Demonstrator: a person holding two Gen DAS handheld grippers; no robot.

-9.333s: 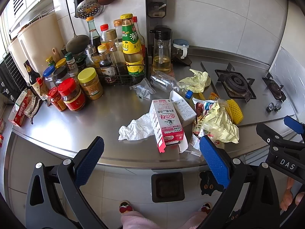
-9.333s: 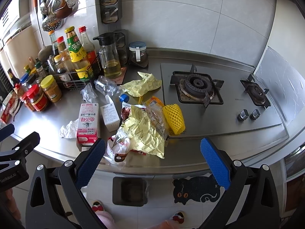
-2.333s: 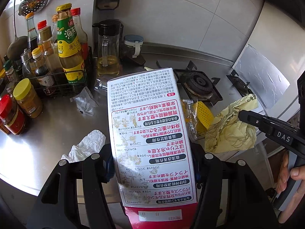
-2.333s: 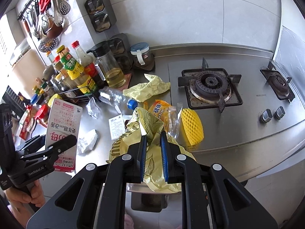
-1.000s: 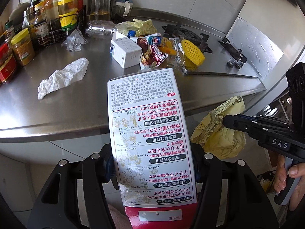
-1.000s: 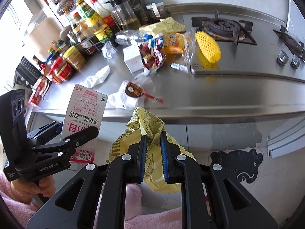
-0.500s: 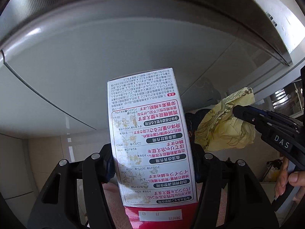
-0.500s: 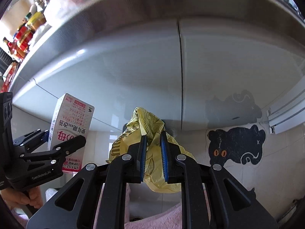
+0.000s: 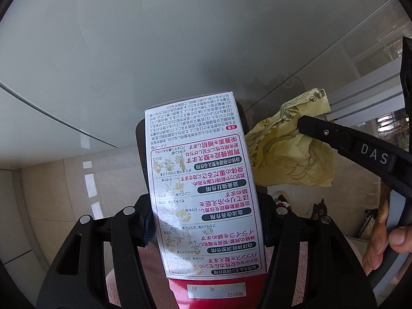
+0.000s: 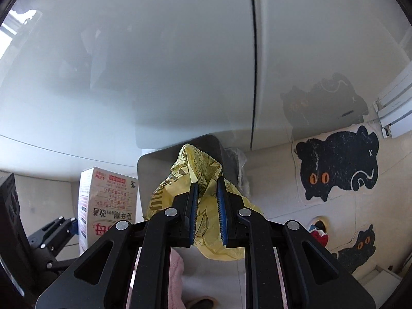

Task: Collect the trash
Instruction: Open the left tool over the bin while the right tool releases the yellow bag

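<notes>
Left tongs clamped on stiff, light carton mid-body; right tongs pinching soft yellow wrapper, bin ahead.

Both claws dropped below the counter beside the bin.

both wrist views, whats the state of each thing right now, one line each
left gripper: shut on the carton
carton: held upright, above the floor
right gripper: shut on the yellow wrapper
yellow wrapper: crumpled, pinched, hanging by the bin
bin: lid raised, liner showing
cabinet doors: closed
</notes>
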